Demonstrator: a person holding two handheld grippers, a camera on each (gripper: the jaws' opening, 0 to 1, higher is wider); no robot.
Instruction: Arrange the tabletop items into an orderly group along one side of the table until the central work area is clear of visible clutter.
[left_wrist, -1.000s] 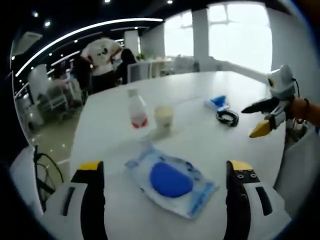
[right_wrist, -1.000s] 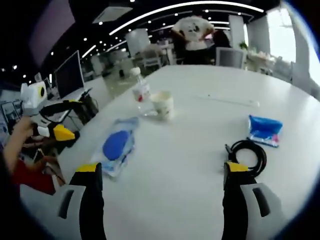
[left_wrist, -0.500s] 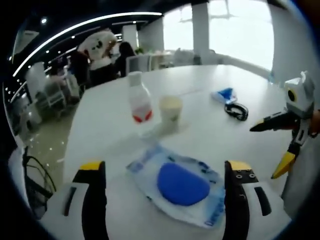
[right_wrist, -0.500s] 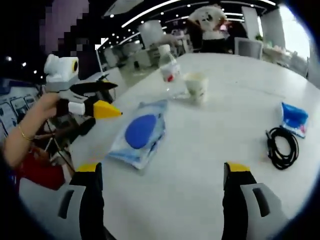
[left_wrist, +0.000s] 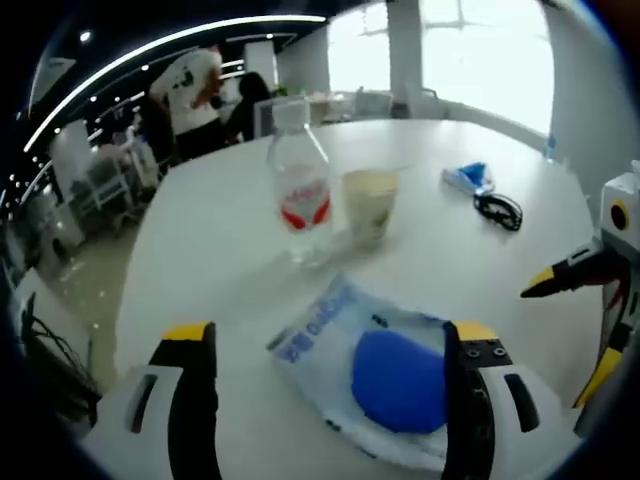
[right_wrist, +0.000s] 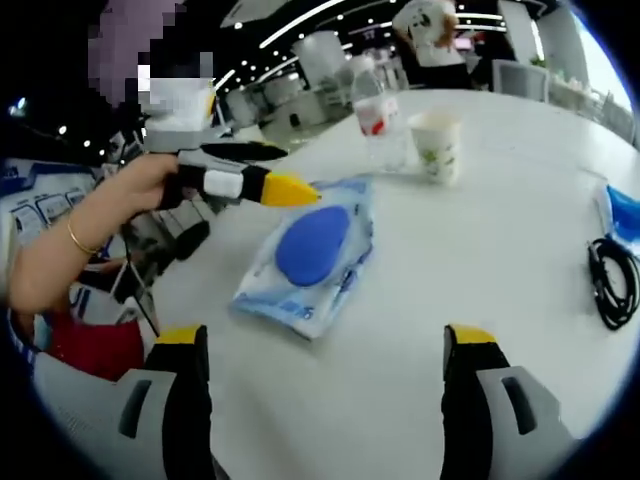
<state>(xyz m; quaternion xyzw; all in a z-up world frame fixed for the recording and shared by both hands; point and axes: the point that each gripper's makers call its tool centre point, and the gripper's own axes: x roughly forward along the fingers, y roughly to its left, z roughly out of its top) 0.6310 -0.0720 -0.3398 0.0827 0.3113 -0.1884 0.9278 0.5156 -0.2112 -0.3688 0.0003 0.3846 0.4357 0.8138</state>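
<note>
The white table (left_wrist: 200, 250) spreads across both views. The right gripper view takes in the person's hand (right_wrist: 120, 200) holding the left gripper (right_wrist: 262, 185) from the side, its yellow tips just over the near edge of the pouch (right_wrist: 305, 262); the left gripper view instead catches the right gripper (left_wrist: 575, 325) at its right border, jaws parted, partly cut off.

The pouch is a clear, blue-printed plastic bag with a solid blue pad inside, lying flat near the table's edge. In the left gripper view it sits between that gripper's own widely spread jaws, its right end tucked behind the right jaw. The right gripper's own jaws also stand wide apart over bare table, holding nothing.

Beyond the pouch a clear water bottle (left_wrist: 301, 195) with a red label stands upright, just beside a pale paper cup (left_wrist: 370, 206). Farther off lie a coiled black cable (left_wrist: 498, 209) and a small blue packet (left_wrist: 466, 177), possibly tissues; its print is too small to read.
</note>
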